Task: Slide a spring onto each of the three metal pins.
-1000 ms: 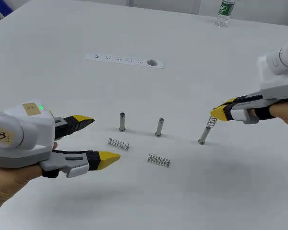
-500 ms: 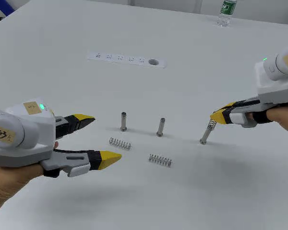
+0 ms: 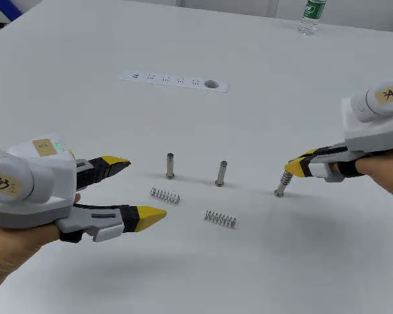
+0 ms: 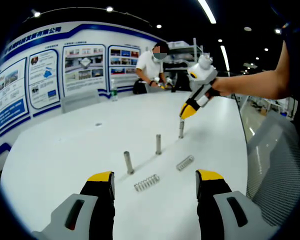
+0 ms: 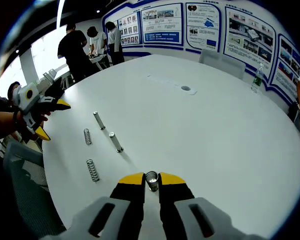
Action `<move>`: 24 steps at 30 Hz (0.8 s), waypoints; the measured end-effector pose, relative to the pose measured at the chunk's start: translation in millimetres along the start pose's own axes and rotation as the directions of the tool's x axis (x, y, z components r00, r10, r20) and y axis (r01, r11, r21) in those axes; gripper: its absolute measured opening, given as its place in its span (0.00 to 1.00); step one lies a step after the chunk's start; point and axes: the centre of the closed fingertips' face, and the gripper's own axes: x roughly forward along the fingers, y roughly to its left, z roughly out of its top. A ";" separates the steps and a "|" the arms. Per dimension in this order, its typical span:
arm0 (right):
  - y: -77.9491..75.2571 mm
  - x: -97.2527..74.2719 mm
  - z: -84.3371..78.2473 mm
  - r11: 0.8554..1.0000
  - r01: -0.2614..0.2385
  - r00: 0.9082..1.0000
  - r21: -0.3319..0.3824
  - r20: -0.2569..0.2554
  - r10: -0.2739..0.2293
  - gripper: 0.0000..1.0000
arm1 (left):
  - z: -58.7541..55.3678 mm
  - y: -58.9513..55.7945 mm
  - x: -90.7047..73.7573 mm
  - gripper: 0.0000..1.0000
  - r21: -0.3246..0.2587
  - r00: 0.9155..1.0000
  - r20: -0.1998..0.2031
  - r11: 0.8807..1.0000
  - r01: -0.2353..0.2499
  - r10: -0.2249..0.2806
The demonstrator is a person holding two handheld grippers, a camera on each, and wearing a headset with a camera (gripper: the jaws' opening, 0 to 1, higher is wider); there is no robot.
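One spring point(image 3: 286, 176) pinched in right gripper point(image 3: 289, 168), jaws closed narrowly upon it; judged partly threaded over leaning right-end pin point(image 3: 278, 191), not yet seated. Held left gripper point(image 3: 146, 186) wide apart, empty. Left to do: first loose spring point(image 3: 164, 195) lying near bare left pin point(image 3: 169, 165), second loose spring point(image 3: 220, 219) near bare middle pin point(image 3: 221, 173). Noted power strip point(image 3: 177, 81) and bottle point(image 3: 310, 14) well apart, nothing blocking.
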 end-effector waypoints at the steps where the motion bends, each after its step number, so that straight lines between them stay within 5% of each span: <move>1: -0.1 1.2 -1.0 1.000 0.002 1.000 -0.002 -0.002 -0.002 0.12 | 0.1 -0.1 0.1 0.67 0.000 1.000 0.000 1.000 0.001 -0.001; 24: -0.9 16.6 -19.1 1.000 0.009 0.999 -0.008 -0.045 -0.009 0.12 | -0.5 -1.9 -0.5 0.66 -0.001 1.000 -0.004 1.000 0.000 0.000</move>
